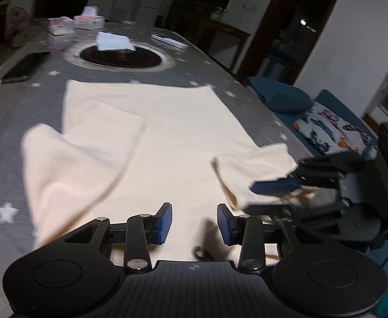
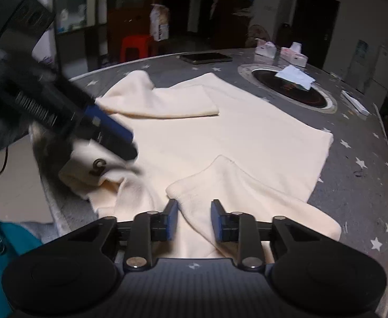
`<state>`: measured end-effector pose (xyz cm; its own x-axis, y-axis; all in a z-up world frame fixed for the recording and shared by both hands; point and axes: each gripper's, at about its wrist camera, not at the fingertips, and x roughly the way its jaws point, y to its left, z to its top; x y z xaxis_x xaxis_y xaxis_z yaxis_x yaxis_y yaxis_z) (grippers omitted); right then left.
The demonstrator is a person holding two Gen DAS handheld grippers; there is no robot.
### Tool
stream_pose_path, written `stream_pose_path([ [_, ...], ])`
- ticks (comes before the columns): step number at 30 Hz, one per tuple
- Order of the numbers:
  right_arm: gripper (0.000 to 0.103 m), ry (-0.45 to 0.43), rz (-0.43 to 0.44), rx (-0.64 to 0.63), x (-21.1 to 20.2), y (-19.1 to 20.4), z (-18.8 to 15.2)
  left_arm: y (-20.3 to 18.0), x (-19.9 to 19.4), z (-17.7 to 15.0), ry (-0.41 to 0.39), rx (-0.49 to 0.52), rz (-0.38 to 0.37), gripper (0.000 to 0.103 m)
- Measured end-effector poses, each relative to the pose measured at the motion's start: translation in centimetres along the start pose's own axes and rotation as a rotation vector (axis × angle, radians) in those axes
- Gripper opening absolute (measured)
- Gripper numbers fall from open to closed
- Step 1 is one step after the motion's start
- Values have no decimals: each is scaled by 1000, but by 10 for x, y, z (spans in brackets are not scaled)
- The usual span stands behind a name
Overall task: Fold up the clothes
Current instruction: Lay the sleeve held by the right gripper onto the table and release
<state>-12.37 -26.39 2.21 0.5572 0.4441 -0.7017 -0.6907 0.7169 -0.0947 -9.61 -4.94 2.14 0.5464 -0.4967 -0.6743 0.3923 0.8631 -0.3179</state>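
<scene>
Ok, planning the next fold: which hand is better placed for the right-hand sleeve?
Right. That sleeve already lies between the fingers of the right tool; the left tool hangs open over the middle of the garment.

1. Garment: cream cloth, soft, fleecy, matt.
2. Tablecloth: grey star-print fabric, matt.
3. Left gripper: matt black plastic, blue ribbed pads, shiny metal pins.
4. Stool: red glossy plastic.

Left gripper at lower centre of its own view, jaws parted, nothing between the pads. Right gripper at lower centre of its view, jaws narrowly parted, fabric between them
</scene>
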Motion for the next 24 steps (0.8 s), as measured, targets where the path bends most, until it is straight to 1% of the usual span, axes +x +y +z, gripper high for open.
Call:
stream_pose_path([
  [1, 11, -2, -18, -3, 0, 0, -1, -2, 2, -3, 3, 1, -10, 40],
  [2, 7, -6, -33, -8, -1, 1, -3, -3, 5, -5, 5, -1, -15, 40],
  [5, 3, -19, -60, 3, -6, -1, -6, -5, 5, -9, -5, 2, -18, 40],
  [9, 2, -72, -132, 34, -22, -10, -6, -1, 2, -12, -10, -7, -24, 40],
  [14, 2, -126, -279, 136, -50, -42, -10, -1, 3, -11, -11, -5, -25, 41],
  [21, 2, -148, -513, 285, -86, -92, -33, 0, 4, -11, -15, -8, -25, 42],
  [24, 2, -134, -606, 333, -96, -108, -46, -1, 4, -12, -15, -9, -23, 42],
])
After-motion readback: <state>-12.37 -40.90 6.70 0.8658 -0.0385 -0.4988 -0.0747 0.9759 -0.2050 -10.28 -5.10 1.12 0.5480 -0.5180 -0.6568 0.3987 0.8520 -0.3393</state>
